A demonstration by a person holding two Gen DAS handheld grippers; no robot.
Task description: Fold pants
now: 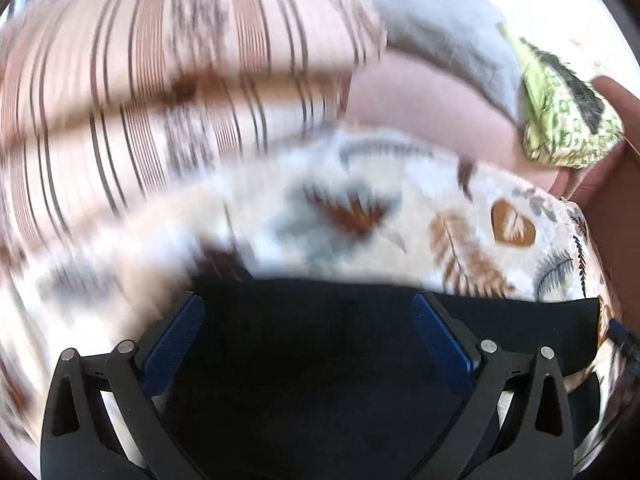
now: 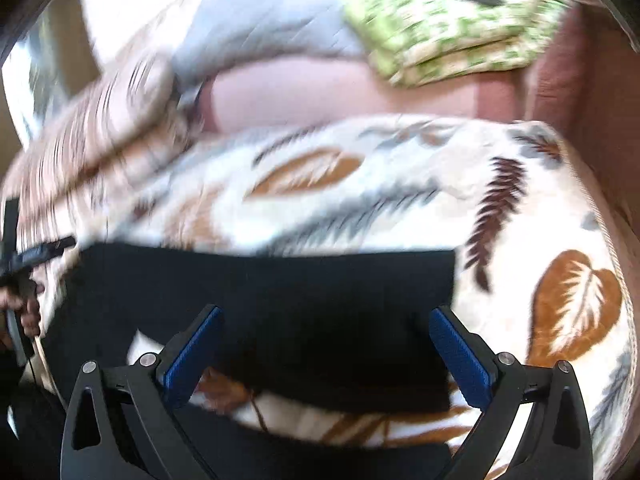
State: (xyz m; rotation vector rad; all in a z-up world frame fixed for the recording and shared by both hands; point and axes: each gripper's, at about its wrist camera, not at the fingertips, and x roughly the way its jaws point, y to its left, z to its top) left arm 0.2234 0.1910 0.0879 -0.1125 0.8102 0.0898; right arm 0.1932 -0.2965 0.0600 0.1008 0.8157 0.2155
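Observation:
Black pants (image 1: 312, 360) lie flat on a white blanket with brown and grey leaf prints (image 1: 480, 232). My left gripper (image 1: 308, 320) is open, its blue-padded fingers (image 1: 176, 340) spread wide just above the black cloth. In the right wrist view the pants (image 2: 280, 300) form a folded dark rectangle on the leaf blanket (image 2: 560, 300). My right gripper (image 2: 326, 336) is open too, hovering over the pants' near part, holding nothing. The left gripper shows at the left edge (image 2: 24, 256). Both views are motion-blurred.
A striped pink and brown cushion (image 1: 140, 80) lies at the far left. A grey cloth (image 1: 440, 28) and a green patterned pillow (image 1: 568, 116) sit behind, on a pink sofa (image 1: 420, 100). The blanket's corded edge (image 2: 612, 248) runs along the right.

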